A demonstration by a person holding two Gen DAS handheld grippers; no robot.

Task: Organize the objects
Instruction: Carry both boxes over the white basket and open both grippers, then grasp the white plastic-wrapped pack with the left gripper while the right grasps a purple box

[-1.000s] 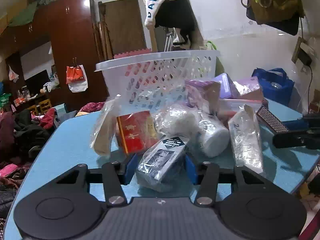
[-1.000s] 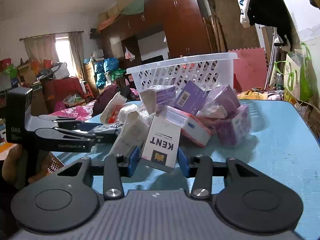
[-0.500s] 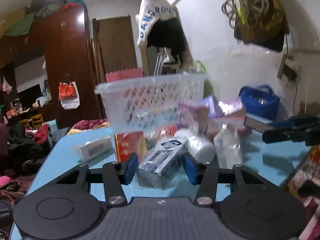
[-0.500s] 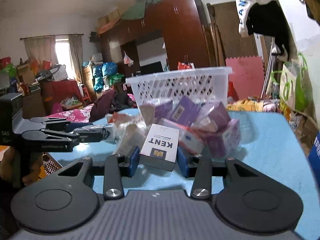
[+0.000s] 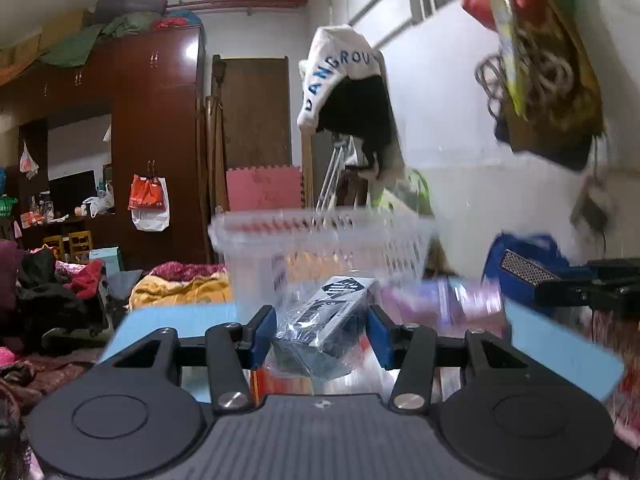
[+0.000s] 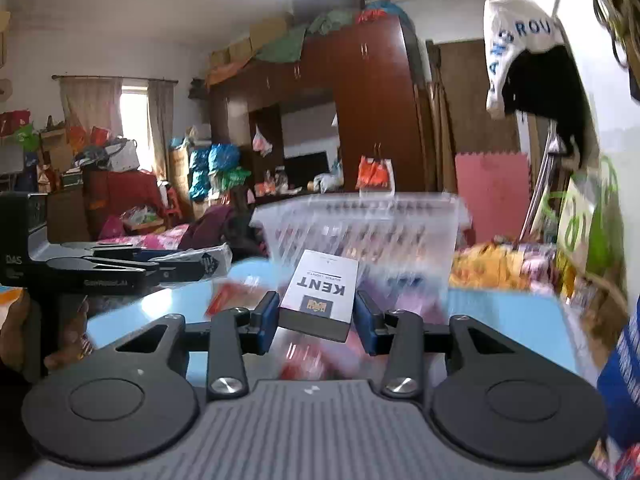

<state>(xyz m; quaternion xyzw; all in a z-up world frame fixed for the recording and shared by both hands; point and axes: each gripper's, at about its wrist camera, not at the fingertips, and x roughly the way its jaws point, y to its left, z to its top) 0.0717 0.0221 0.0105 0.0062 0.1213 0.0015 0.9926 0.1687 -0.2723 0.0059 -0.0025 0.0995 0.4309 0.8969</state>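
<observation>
My left gripper (image 5: 322, 330) is shut on a dark box wrapped in clear plastic (image 5: 324, 320) and holds it in the air in front of the white perforated basket (image 5: 324, 240). My right gripper (image 6: 316, 316) is shut on a white KENT box (image 6: 322, 294), also lifted, in front of the same basket (image 6: 364, 224). The left gripper with its wrapped box shows at the left of the right wrist view (image 6: 120, 268). The right gripper with its box shows at the right of the left wrist view (image 5: 560, 284).
The blue table (image 5: 560, 344) carries a blurred pile of purple and red packets (image 5: 448, 304) below the grippers. A wooden wardrobe (image 6: 360, 120) and piled clothes fill the room behind. A blue bag (image 5: 524, 248) stands at the right.
Both grippers have risen from the table with their boxes and moved toward the basket. The pile has dropped low in both views, which are now motion-blurred.
</observation>
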